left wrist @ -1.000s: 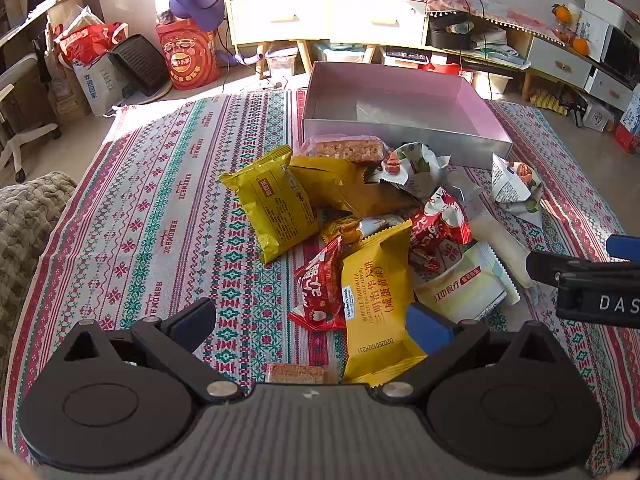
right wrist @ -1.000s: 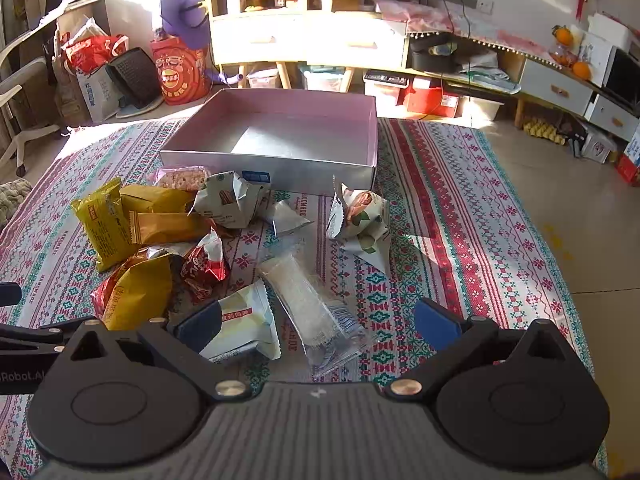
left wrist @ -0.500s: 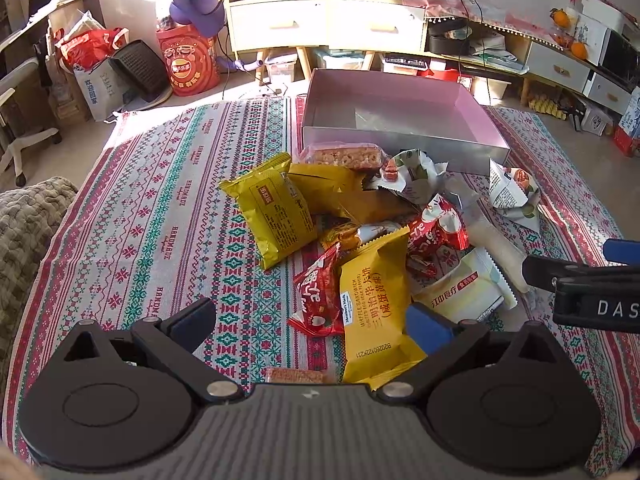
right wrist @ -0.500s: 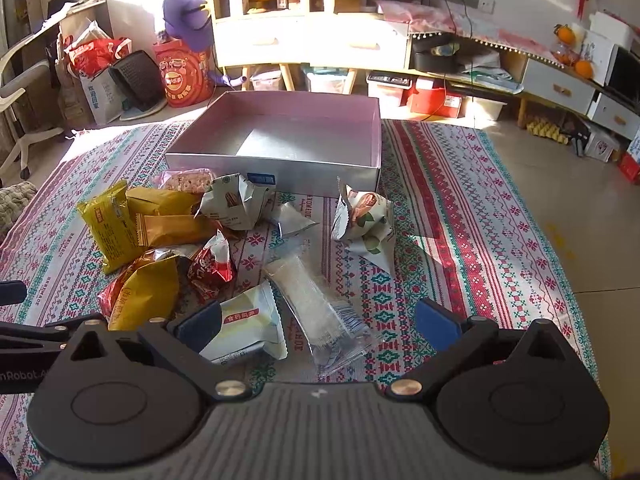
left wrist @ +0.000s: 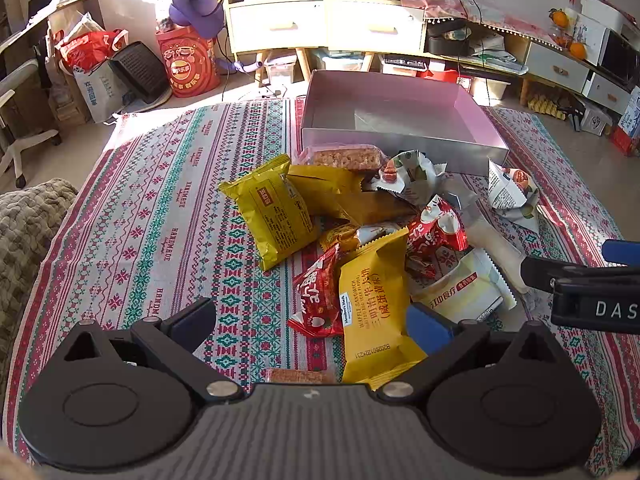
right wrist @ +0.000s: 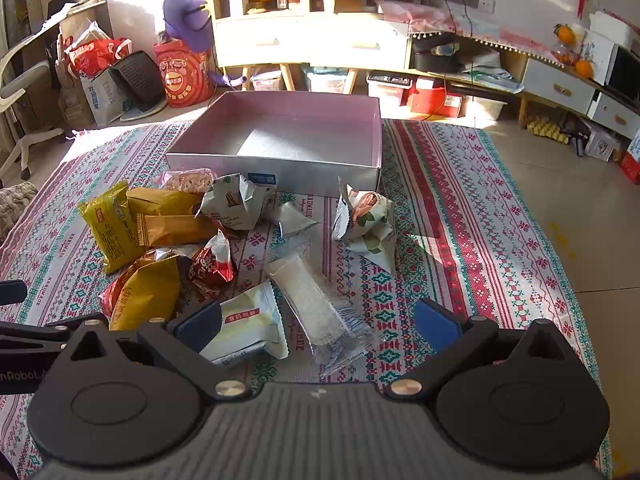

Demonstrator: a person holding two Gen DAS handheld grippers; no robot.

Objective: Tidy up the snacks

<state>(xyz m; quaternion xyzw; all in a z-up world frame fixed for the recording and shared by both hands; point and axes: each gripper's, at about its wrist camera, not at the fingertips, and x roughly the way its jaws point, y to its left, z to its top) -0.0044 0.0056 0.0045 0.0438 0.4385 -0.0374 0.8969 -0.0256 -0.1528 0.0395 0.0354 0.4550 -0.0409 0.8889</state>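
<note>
Left gripper point(left wrist: 310, 322): jaws spread wide, holding nothing. It hovers low over the near edge of the snack pile. Its right pad sits against or just over the yellow waffle sandwich pack point(left wrist: 374, 306); contact can't be confirmed. A red snack pouch point(left wrist: 318, 300) lies between the fingers, and a small orange bar point(left wrist: 301, 376) peeks out at the bottom centre of the frame.

Right gripper point(right wrist: 318, 326): jaws also wide apart, empty. A white-and-cream packet point(right wrist: 250, 330) sits by its left pad, and a clear-wrapped white bar point(right wrist: 320, 304) lies in the gap between the fingers.

Snack pile fills the centre of the left view. A yellow cake pack point(left wrist: 274, 212) is at its left edge, and two darker yellow packs point(left wrist: 340, 196) sit behind it. A pink-wrapped rice crisp bar point(left wrist: 346, 157) lies just in front of the box. A second red pouch point(left wrist: 436, 228) is right of centre. One green-white date packet point(left wrist: 412, 174) sits in the pile; another point(right wrist: 366, 220) stands apart, right of centre in the right view.

Pink box point(right wrist: 280, 164): open and upright at upper centre of both views, behind the pile, with only bare floor showing inside.

All of it rests on a red-green patterned tablecloth point(left wrist: 160, 208).
</note>
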